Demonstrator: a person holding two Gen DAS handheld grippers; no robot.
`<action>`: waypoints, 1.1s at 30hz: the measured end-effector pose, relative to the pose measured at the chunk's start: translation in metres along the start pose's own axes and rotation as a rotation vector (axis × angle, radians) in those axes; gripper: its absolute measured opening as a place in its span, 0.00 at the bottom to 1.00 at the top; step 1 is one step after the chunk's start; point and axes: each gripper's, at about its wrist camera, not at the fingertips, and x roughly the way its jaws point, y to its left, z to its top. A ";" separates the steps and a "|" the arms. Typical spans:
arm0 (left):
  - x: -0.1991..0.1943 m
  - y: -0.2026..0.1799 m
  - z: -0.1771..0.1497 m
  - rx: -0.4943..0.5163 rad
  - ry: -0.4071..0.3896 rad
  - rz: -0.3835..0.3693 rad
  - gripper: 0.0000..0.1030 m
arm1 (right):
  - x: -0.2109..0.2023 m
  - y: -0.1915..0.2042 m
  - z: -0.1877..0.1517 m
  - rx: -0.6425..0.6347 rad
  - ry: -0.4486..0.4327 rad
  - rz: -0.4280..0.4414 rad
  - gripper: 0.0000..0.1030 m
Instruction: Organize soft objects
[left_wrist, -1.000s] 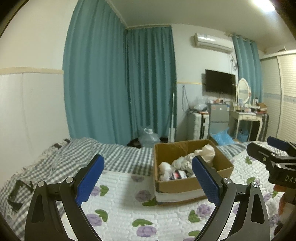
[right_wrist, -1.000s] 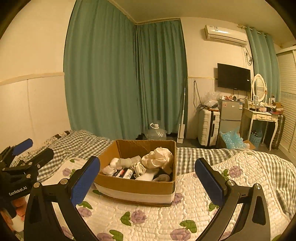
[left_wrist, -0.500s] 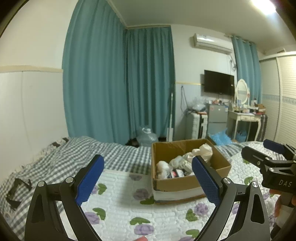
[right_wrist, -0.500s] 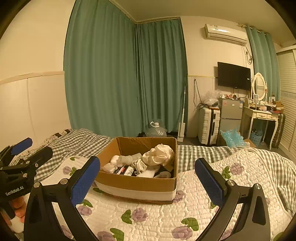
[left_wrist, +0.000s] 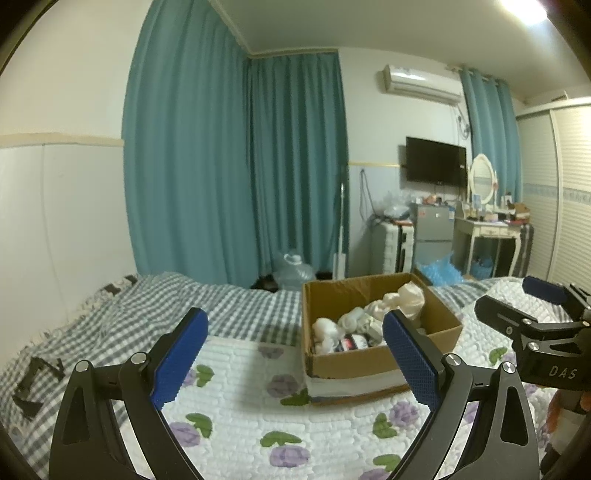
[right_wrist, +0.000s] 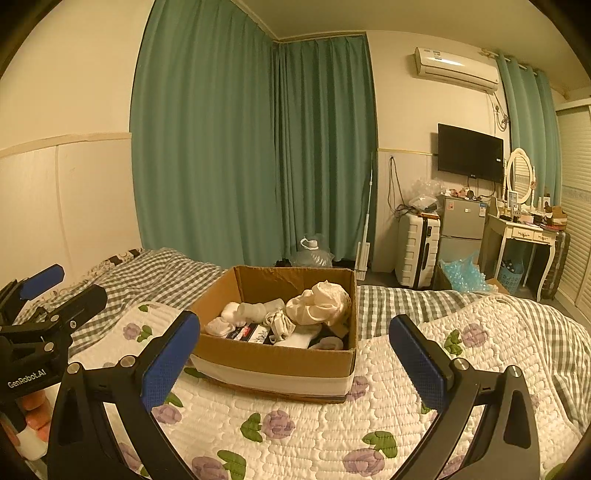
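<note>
An open cardboard box stands on the flowered quilt of a bed. It holds rolled white socks, a crumpled cream cloth and dark folded items. The box also shows in the left wrist view. My left gripper is open and empty, short of the box and to its left. My right gripper is open and empty, in front of the box. Each gripper shows at the edge of the other's view, the right one and the left one.
A grey checked blanket covers the far bed. Teal curtains hang behind. A water jug, white suitcase, small fridge, dressing table and wall TV stand beyond the bed.
Both grippers have shifted slightly; the box sits a little more central in both views. Both grippers stay open and empty.
</note>
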 end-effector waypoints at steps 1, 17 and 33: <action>0.000 0.000 0.000 0.000 0.000 0.000 0.94 | 0.000 0.000 0.000 -0.001 0.000 0.000 1.00; 0.000 0.000 -0.001 0.002 0.003 0.001 0.94 | 0.001 -0.003 -0.003 0.002 0.005 -0.006 1.00; 0.000 0.000 -0.005 0.001 0.014 0.002 0.94 | 0.003 -0.003 -0.005 0.004 0.013 -0.004 1.00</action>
